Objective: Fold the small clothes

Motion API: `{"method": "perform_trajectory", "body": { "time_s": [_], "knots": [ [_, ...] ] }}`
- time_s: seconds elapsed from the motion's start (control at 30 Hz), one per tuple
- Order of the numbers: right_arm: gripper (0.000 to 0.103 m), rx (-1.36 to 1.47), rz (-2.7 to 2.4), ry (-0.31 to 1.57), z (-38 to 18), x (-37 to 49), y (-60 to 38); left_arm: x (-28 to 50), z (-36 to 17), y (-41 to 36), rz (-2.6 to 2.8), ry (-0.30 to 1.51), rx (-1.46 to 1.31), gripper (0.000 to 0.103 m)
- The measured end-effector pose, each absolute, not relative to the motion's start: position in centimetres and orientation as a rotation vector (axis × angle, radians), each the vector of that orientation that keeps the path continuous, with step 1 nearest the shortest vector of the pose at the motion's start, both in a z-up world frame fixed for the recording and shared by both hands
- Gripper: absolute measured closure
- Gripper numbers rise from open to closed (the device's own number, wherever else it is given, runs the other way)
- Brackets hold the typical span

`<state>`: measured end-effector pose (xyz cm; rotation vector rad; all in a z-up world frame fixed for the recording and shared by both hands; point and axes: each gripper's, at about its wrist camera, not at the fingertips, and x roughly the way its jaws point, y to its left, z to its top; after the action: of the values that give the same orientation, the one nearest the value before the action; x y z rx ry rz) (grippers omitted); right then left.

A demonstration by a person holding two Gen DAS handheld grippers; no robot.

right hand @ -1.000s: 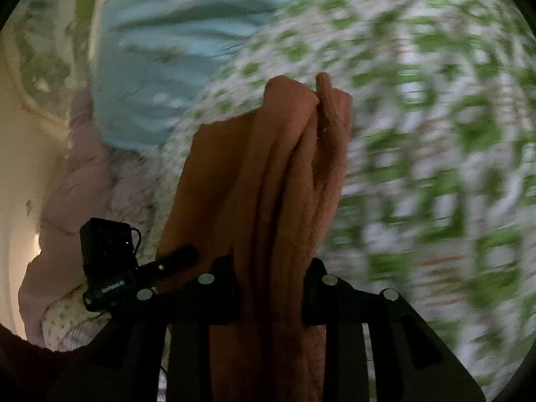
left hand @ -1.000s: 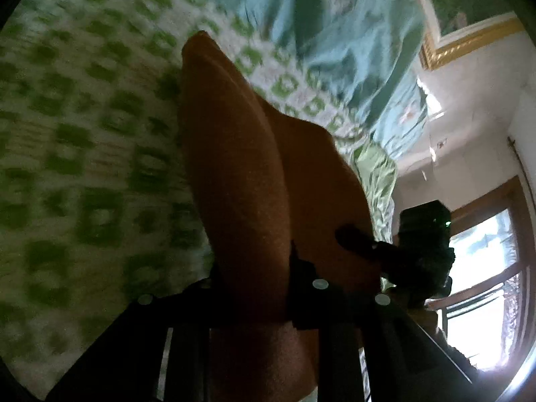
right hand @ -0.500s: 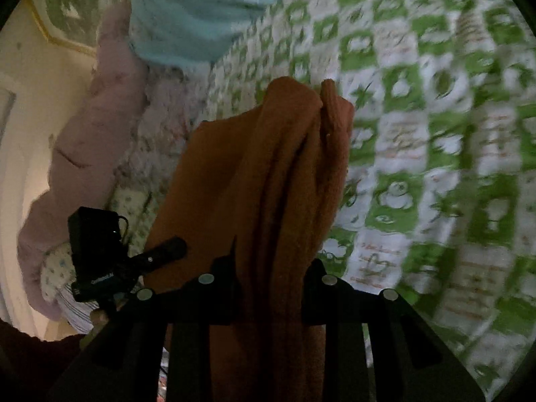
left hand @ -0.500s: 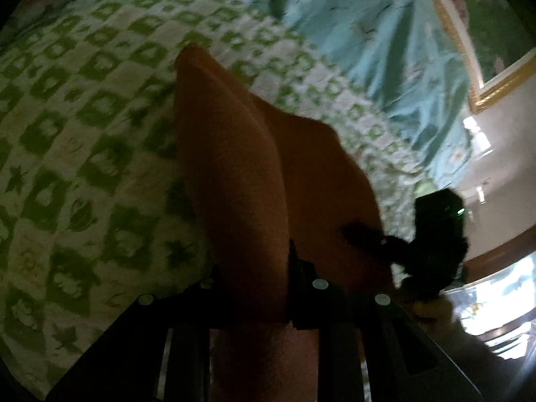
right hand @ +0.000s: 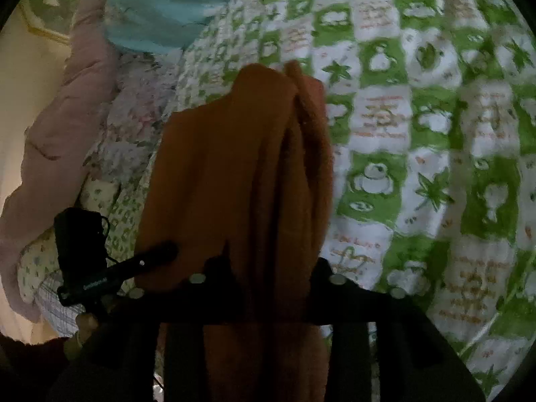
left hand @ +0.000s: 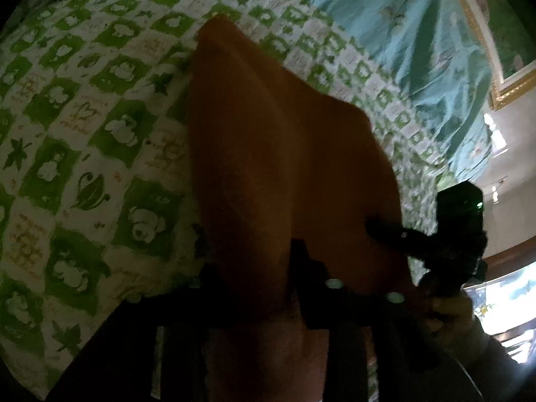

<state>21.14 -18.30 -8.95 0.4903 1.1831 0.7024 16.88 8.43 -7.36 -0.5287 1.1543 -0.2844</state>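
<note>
An orange cloth (left hand: 268,154) hangs stretched between my two grippers above a green-and-white patterned bedspread (left hand: 83,154). My left gripper (left hand: 254,268) is shut on one top corner of it. My right gripper (right hand: 271,268) is shut on the other corner, where the cloth (right hand: 241,174) bunches into folds. Each wrist view shows the other gripper: the right one (left hand: 445,238) at right, the left one (right hand: 100,268) at lower left. The cloth's lower end hangs near the bedspread (right hand: 418,140); I cannot tell whether it touches.
A crumpled light blue sheet (left hand: 418,33) lies at the head of the bed, also in the right wrist view (right hand: 167,3). A pink quilt (right hand: 57,127) is piled at the bed's left side. A gold-framed picture (left hand: 502,33) hangs on the wall; a window (left hand: 509,298) is at right.
Both grippers have swung down toward the bedspread with the cloth held between them; the bed now fills more of both views and the window has slid toward the edge.
</note>
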Motion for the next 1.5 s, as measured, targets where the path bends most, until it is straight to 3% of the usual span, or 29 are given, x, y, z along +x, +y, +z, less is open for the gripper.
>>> {"method": "perform_trajectory", "body": {
  "time_s": [0.07,0.17,0.37,0.47,0.57,0.83,1.0,1.13,1.2,1.23,1.27,1.4,1.5],
  "knots": [
    [0.057,0.489,0.673,1.188,-8.5,21.2,-18.8,16.7,-6.8,8.9,-0.266,1.165,-0.511,0.053],
    [0.056,0.454,0.61,1.132,-6.2,20.9,-20.5,16.3,-5.6,10.3,-0.233,1.143,-0.515,0.048],
    [0.057,0.38,0.63,1.022,-2.3,21.2,-19.8,17.5,-5.3,12.4,-0.158,1.113,-0.57,0.046],
    [0.062,0.349,0.618,1.082,-3.8,22.3,-18.2,18.3,-5.8,12.4,-0.14,1.128,-0.571,0.046],
    [0.09,0.38,0.598,1.135,-5.8,23.1,-17.8,19.2,-6.4,12.1,-0.114,1.154,-0.553,0.045],
    [0.093,0.354,0.666,0.995,-1.4,23.5,-18.7,21.4,-6.1,10.6,-0.098,1.175,-0.479,0.047],
    [0.094,0.325,0.605,1.141,-6.7,24.9,-18.7,22.6,-7.0,11.0,-0.088,1.194,-0.502,0.043],
    [0.093,0.342,0.607,1.14,-6.8,24.8,-18.8,26.1,-7.1,12.1,-0.077,1.161,-0.529,0.042],
    [0.093,0.324,0.6,1.14,-6.9,24.7,-19.0,28.3,-7.3,12.5,-0.085,1.139,-0.527,0.058],
    [0.093,0.318,0.594,1.142,-7.1,24.7,-19.0,29.1,-7.3,12.5,-0.093,1.128,-0.517,0.084],
    [0.093,0.311,0.59,1.141,-7.3,24.7,-18.9,30.3,-7.3,12.2,-0.082,1.12,-0.469,0.094],
    [0.093,0.285,0.563,1.139,-7.4,25.0,-18.4,31.9,-7.1,11.4,-0.032,1.13,-0.364,0.096],
    [0.09,0.308,0.546,1.144,-6.8,24.8,-18.4,30.7,-6.0,11.1,-0.033,1.144,-0.338,0.087]
  ]
}}
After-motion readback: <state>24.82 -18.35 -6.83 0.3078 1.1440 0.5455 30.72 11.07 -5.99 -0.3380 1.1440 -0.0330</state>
